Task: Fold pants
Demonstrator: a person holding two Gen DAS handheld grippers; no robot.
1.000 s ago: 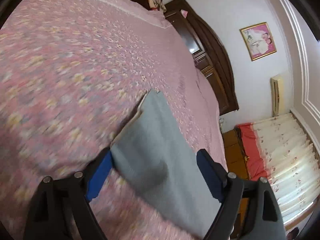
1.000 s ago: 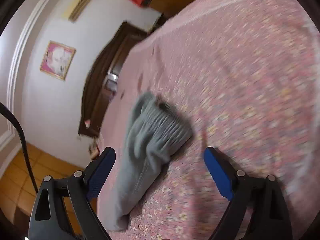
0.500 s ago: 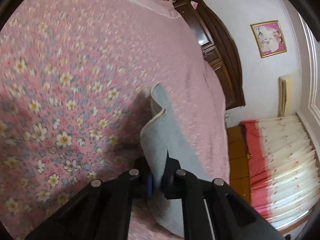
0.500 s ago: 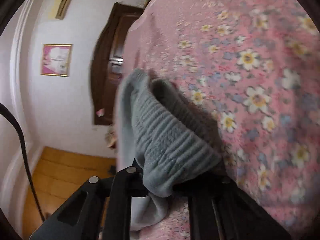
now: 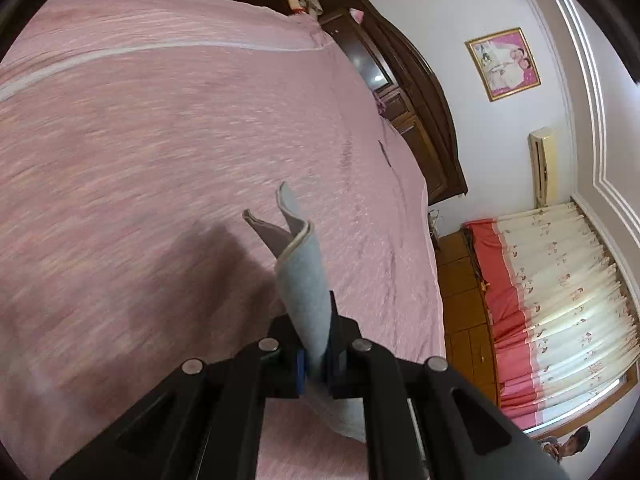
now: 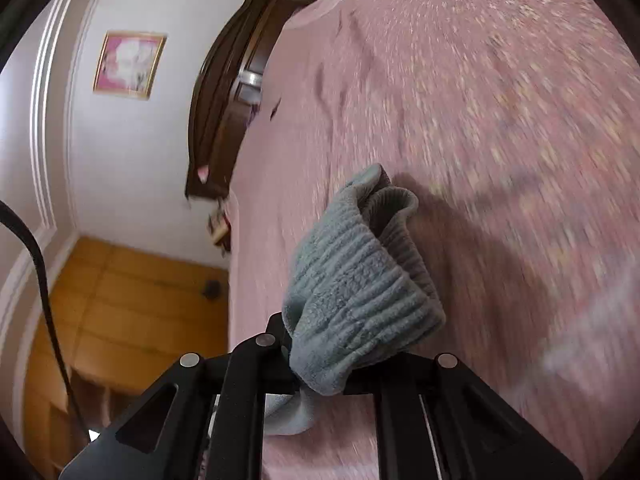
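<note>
Above the pink bedspread [image 5: 168,128] we hold the grey pants [image 5: 304,288] by two ends, lifted clear of the bed. Our left gripper [image 5: 316,364] is clenched on a thin hem edge, likely a leg cuff, which curls upward in a soft roll. Our right gripper [image 6: 320,368] is clamped on the ribbed waistband [image 6: 360,292], bunched thick between its jaws. The rest of the garment hangs below, out of sight. We judge the fabric light, soft and fleecy, with no stiffness: it will droop and fold wherever it is unsupported, and the thin cuff could slide out more easily than the bulky waistband. For a clean fold we would grip at the corners of hem and waistband, keeping the cloth taut between them before laying it down.
</note>
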